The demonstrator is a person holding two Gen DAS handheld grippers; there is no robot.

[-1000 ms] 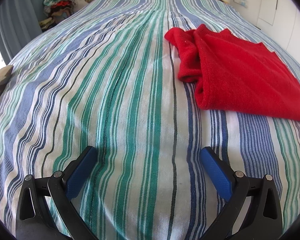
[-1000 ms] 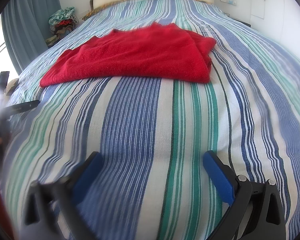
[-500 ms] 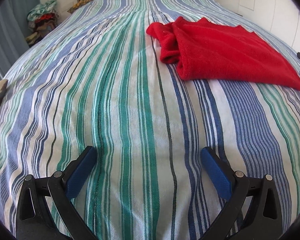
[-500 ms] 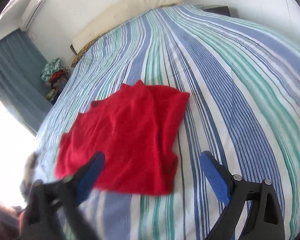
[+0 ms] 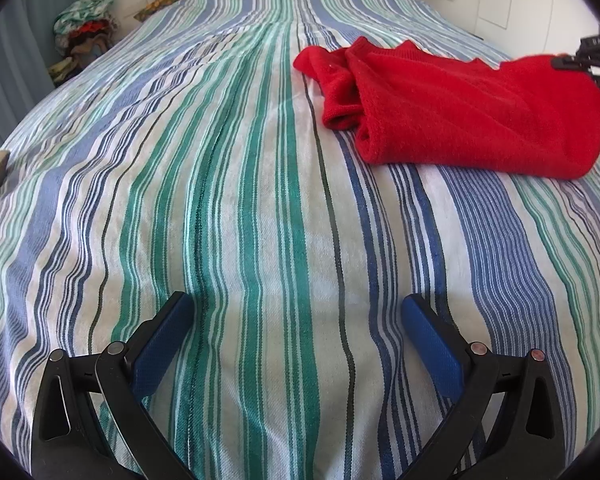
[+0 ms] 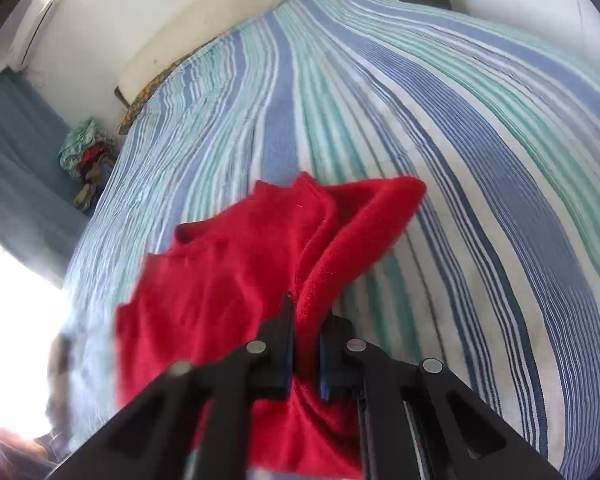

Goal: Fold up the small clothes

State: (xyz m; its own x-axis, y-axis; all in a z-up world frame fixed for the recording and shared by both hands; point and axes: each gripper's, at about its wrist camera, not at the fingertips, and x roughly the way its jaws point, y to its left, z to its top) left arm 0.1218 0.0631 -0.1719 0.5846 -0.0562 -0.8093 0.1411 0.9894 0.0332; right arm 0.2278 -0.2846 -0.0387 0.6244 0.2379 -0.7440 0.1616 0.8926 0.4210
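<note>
A red knit garment (image 5: 460,112) lies partly folded on the striped bedspread (image 5: 260,200), at the upper right of the left wrist view. My left gripper (image 5: 296,320) is open and empty, low over the bedspread, well short of the garment. My right gripper (image 6: 306,320) is shut on an edge of the red garment (image 6: 228,288) and lifts that edge off the bed. The right gripper also shows at the right edge of the left wrist view (image 5: 596,64), at the garment's far corner.
A pile of clothes (image 5: 84,32) sits by the blue curtain (image 6: 12,160) at the bed's far left. A cream headboard (image 6: 228,28) and white wall lie beyond the bed. An air conditioner (image 6: 32,24) hangs on the wall.
My right gripper moved in over the red garment, shut on its edge and raised it. My left gripper stayed open and shifted little.
</note>
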